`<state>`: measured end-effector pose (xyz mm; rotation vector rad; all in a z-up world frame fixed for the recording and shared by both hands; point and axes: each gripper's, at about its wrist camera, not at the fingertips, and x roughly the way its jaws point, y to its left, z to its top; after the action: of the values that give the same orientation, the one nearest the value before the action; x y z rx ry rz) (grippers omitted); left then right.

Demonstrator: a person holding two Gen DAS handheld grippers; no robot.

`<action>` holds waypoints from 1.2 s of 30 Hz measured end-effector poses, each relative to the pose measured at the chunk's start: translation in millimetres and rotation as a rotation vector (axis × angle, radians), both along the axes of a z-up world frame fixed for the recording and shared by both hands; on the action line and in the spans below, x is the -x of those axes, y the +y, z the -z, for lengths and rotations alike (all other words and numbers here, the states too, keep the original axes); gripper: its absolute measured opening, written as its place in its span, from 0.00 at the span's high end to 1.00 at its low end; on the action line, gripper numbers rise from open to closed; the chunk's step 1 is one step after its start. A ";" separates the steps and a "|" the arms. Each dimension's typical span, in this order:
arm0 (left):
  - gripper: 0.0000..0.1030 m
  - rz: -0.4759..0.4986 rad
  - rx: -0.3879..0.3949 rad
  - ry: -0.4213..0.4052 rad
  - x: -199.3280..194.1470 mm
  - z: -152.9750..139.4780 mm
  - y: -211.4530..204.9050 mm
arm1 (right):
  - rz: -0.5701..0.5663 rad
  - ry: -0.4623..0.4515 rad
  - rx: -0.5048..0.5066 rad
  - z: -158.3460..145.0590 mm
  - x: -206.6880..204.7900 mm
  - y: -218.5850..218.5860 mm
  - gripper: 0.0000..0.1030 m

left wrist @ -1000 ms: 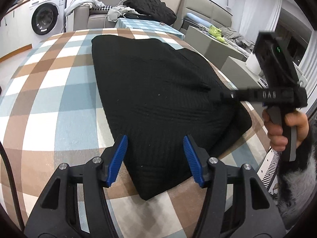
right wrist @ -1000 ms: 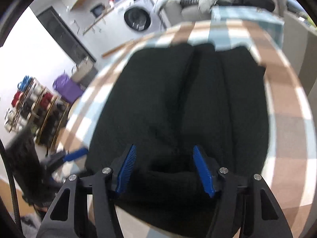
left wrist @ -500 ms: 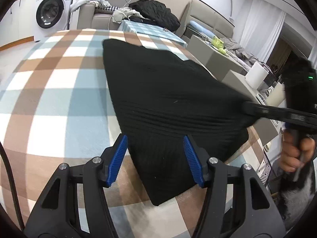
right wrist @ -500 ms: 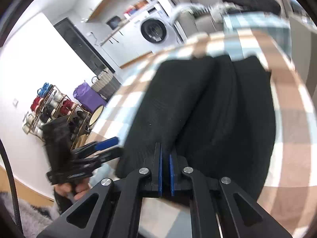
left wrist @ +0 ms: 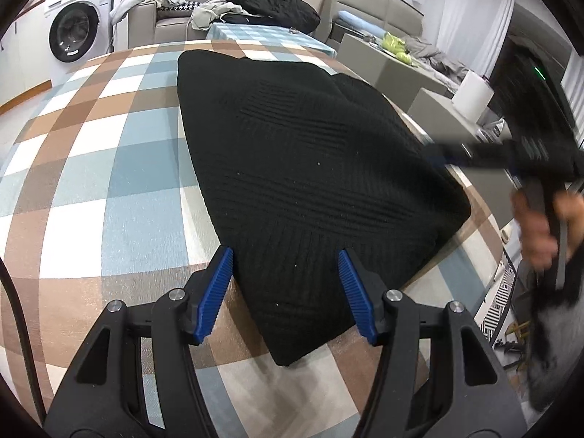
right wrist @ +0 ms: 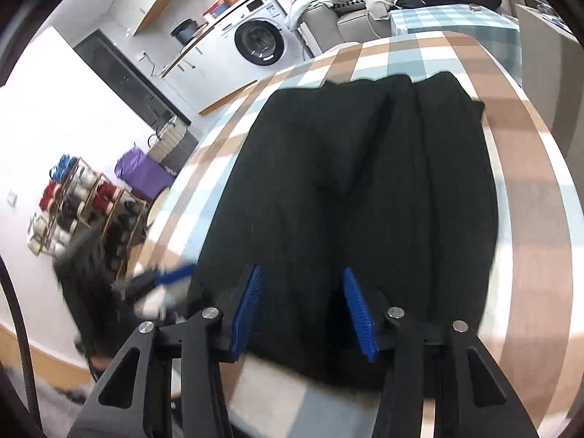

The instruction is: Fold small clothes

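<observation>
Where the checked cloth covers it, the bench carries one item: a black knit garment, folded, lying flat along the middle toward the right edge, its near corner pointing at the left camera. Left hand-held gripper: blue pads spread wide, straddling that near corner, holding nothing. Right hand-held gripper: pads likewise parted, poised over the garment's near right edge, blurred in the left view.
</observation>
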<state>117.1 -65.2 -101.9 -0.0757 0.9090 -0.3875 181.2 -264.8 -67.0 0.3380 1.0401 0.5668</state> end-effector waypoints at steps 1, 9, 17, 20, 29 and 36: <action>0.45 0.001 0.001 0.003 0.0 0.6 0.5 | 0.017 0.009 0.003 0.0 -16.5 2.2 0.53; 0.45 -0.017 0.034 0.031 -3.0 3.5 10.7 | 0.128 0.070 0.063 14.5 -132.5 12.0 0.79; 0.45 -0.038 0.065 0.018 -13.3 -4.2 21.5 | 0.099 -0.165 0.217 -29.7 -142.0 22.6 0.93; 0.45 -0.045 0.067 0.031 -18.2 -0.9 22.2 | 0.078 -0.087 0.302 -2.7 -153.6 26.5 0.89; 0.45 -0.050 0.075 0.034 -16.9 1.2 22.3 | 0.022 0.103 0.035 28.6 -75.7 0.2 0.74; 0.45 -0.065 0.079 0.021 -16.2 -4.1 21.8 | 0.029 -0.083 0.074 -8.3 -35.1 7.9 0.92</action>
<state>133.3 -43.4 -97.8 -0.1811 0.9102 -0.3629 216.4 -256.9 -58.7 0.2617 0.9721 0.5111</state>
